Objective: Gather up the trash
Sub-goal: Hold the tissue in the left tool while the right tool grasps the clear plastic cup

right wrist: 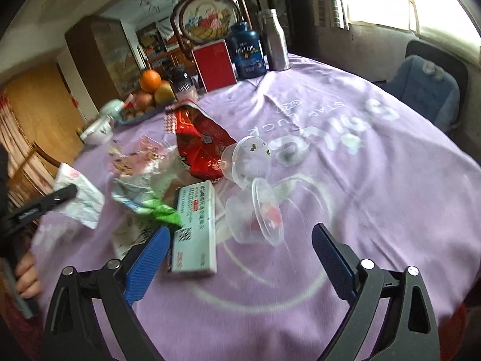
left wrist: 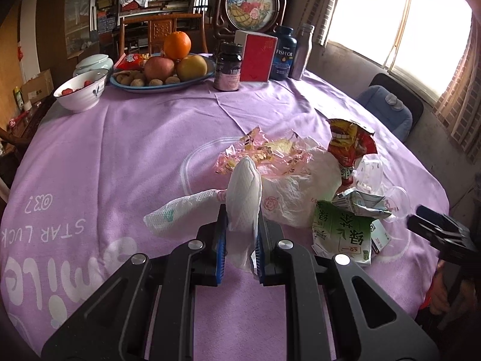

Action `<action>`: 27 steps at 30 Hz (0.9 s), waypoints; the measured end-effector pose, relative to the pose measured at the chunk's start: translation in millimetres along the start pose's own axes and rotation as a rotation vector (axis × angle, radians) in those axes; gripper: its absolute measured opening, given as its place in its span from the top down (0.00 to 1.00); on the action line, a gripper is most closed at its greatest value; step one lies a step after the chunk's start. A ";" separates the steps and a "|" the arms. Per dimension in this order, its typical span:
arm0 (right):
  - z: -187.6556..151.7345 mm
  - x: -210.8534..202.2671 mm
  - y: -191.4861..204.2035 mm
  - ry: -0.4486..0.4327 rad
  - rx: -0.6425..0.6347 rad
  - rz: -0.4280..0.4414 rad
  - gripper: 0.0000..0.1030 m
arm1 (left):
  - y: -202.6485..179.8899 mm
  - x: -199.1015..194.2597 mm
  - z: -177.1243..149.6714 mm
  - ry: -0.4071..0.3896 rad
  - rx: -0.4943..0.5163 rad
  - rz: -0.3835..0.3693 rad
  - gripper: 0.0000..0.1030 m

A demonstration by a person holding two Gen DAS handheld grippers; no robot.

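My left gripper [left wrist: 240, 228] is shut on a white plastic bag [left wrist: 243, 198], pinching a fold of it between the blue pads. The bag's body [left wrist: 294, 189] lies on the purple tablecloth under a pink floral wrapper [left wrist: 261, 150]. Beside it lie a red snack bag [left wrist: 350, 147], a crushed green tea carton [left wrist: 345, 228] and clear plastic cups [left wrist: 372, 171]. My right gripper [right wrist: 240, 237] hangs open above the cloth, with a white medicine box [right wrist: 195, 228] and a clear cup [right wrist: 255, 213] lying between and beyond its fingers. The red snack bag [right wrist: 201, 144] lies farther back.
At the table's far side stand a fruit plate [left wrist: 162, 85], a white bowl [left wrist: 81, 93], a dark jar [left wrist: 230, 66], a red box [left wrist: 258, 58], a fish oil bottle [left wrist: 284, 52] and a metal bottle [left wrist: 302, 51]. A chair with a blue cushion [left wrist: 387, 105] stands at the right.
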State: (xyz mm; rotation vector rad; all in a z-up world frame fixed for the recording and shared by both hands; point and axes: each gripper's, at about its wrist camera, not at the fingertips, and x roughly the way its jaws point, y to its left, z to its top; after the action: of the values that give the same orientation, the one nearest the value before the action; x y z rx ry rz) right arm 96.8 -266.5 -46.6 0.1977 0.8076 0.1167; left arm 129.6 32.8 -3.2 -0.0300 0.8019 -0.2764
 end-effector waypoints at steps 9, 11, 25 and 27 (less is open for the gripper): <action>2.1 11.2 0.7 0.009 -0.034 -0.094 0.63 | -5.2 -4.4 -2.1 -0.010 0.015 -0.005 0.83; -3.7 -1.6 2.3 -0.034 -0.043 -0.078 0.63 | -7.9 -7.1 -2.9 -0.021 0.024 -0.001 0.83; -26.0 -62.8 6.6 -0.123 -0.046 0.020 0.63 | -60.3 -40.8 -39.1 -0.151 0.079 0.070 0.83; -29.3 -72.7 6.5 -0.141 -0.047 0.026 0.63 | -64.4 -44.9 -40.2 -0.161 0.078 0.076 0.83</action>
State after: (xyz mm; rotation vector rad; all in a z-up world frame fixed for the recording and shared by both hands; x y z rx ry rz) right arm 25.4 -269.3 -13.6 0.1701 0.6617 0.1450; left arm 56.2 -14.6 8.9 0.0508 0.6309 -0.2304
